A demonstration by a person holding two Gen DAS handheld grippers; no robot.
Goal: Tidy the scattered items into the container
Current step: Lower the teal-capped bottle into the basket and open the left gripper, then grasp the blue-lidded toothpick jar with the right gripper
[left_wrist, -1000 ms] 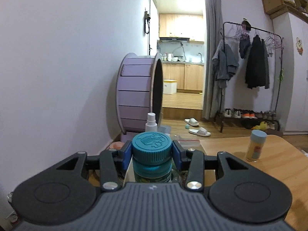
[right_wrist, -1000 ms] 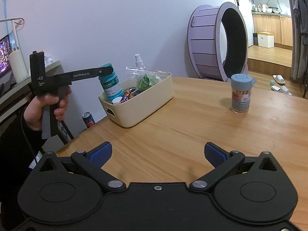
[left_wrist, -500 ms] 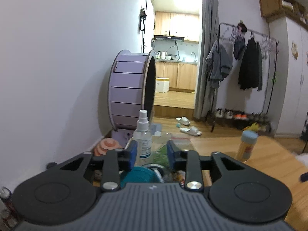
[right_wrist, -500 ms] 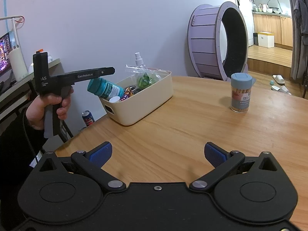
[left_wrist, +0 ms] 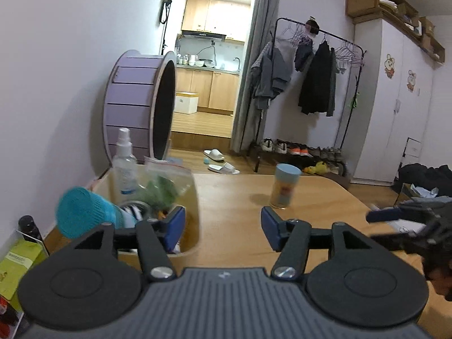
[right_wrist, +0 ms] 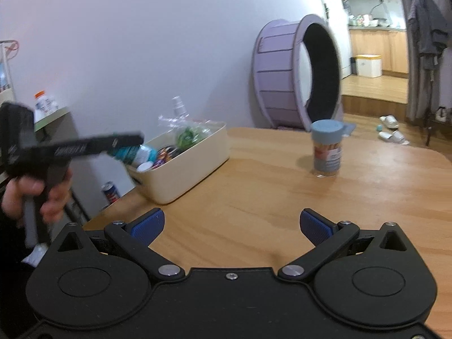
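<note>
A cream bin [left_wrist: 195, 197] stands at the table's left edge and holds a spray bottle [left_wrist: 124, 163], a clear bag of greens [left_wrist: 166, 186] and small packets. The teal-capped bottle [left_wrist: 82, 212] lies tilted on its side inside the bin, free of any grip. My left gripper [left_wrist: 223, 227] hovers just right of the bin's near end, its jaws opening with nothing between them. A blue-lidded jar [right_wrist: 327, 149] stands upright on the wood, apart from the bin [right_wrist: 192, 163]. My right gripper [right_wrist: 231, 226] is open over the near table, nothing in it.
A large purple wheel [right_wrist: 296, 70] stands on the floor behind the table. A drink can [right_wrist: 111, 193] sits on the floor below the bin. A shelf with bottles [right_wrist: 42, 104] is at far left. Bare wooden table [right_wrist: 268, 183] lies between bin and jar.
The left gripper let go of the teal-capped bottle, which dropped into the bin and tipped over. That gripper then swung right and its jaws spread. The right gripper stayed put.
</note>
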